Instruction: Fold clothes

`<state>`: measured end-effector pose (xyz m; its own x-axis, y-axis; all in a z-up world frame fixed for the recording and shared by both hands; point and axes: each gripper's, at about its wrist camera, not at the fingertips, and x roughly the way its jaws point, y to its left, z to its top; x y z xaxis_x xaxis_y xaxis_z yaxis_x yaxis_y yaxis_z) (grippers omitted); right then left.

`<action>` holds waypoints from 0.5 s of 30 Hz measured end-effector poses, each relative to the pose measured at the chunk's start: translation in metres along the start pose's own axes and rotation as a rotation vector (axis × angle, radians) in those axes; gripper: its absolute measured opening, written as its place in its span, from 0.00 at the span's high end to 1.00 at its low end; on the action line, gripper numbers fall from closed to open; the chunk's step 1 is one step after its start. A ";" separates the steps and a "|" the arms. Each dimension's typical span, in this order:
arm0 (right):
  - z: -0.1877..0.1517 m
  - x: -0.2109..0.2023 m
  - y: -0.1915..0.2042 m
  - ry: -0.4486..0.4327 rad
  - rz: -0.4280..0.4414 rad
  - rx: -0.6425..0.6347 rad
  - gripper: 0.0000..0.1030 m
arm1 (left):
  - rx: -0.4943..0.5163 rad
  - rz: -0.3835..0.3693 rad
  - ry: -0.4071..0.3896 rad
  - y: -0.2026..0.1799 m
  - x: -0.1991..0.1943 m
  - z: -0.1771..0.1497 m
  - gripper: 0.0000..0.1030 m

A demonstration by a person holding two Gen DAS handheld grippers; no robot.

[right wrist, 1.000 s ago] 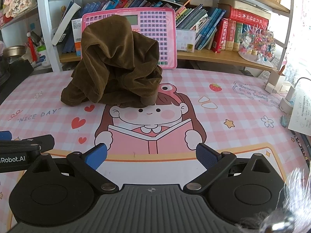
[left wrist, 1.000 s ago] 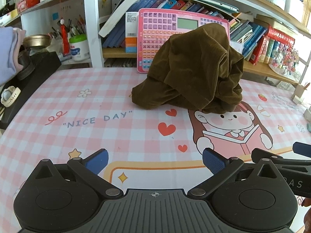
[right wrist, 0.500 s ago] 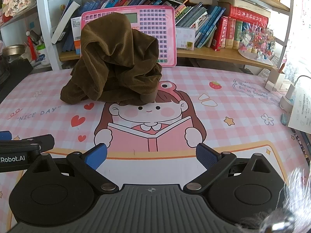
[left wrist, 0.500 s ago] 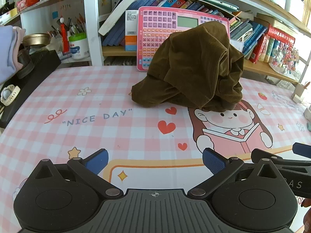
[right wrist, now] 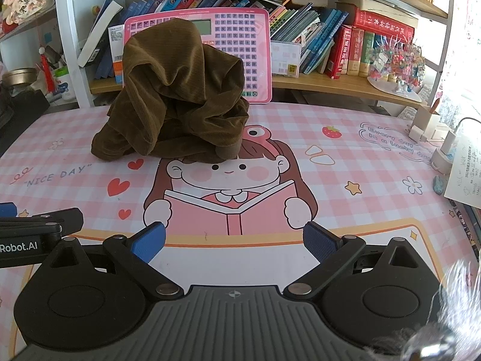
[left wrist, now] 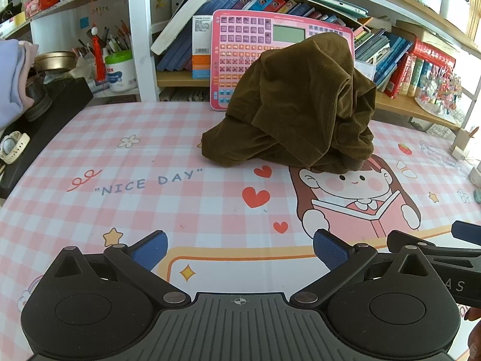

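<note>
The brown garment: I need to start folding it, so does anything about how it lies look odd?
Yes. The brown garment sits in a tall crumpled heap at the back of the table, partly hiding the pink keyboard toy behind it. Both grippers are open, holding nothing.

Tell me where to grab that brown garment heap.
Take the brown garment by its low lobe lying flat on the mat, with the left hand-held gripper coming from the front-left. That edge is exposed; the rest is bunched.
</note>
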<state>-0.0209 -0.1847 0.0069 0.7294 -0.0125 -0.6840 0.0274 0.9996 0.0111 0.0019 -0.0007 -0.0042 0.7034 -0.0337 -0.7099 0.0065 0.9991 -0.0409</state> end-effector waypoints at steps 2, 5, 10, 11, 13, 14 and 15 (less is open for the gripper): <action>0.000 0.000 0.000 0.000 -0.001 0.000 0.04 | 0.001 0.000 0.000 0.000 0.000 0.000 0.00; 0.000 0.000 0.000 0.000 -0.003 0.000 0.04 | 0.002 -0.001 0.002 -0.001 0.000 -0.001 0.00; 0.000 0.000 0.000 0.001 -0.006 0.003 0.04 | 0.003 -0.002 0.003 -0.002 0.000 -0.001 0.00; 0.000 0.000 0.000 0.001 -0.006 0.003 0.04 | 0.003 -0.003 0.003 -0.002 0.000 -0.001 0.00; 0.000 0.000 -0.001 0.001 -0.007 0.004 0.04 | 0.004 -0.004 0.003 -0.003 0.000 -0.001 0.00; 0.000 0.000 -0.001 0.001 -0.007 0.005 0.04 | 0.004 -0.005 0.004 -0.003 0.000 -0.001 0.00; 0.000 -0.001 -0.001 0.001 -0.007 0.005 0.04 | 0.005 -0.006 0.006 -0.003 0.000 -0.001 0.00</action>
<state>-0.0213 -0.1856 0.0073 0.7285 -0.0196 -0.6848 0.0362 0.9993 0.0100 0.0010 -0.0039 -0.0049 0.6995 -0.0400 -0.7136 0.0142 0.9990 -0.0421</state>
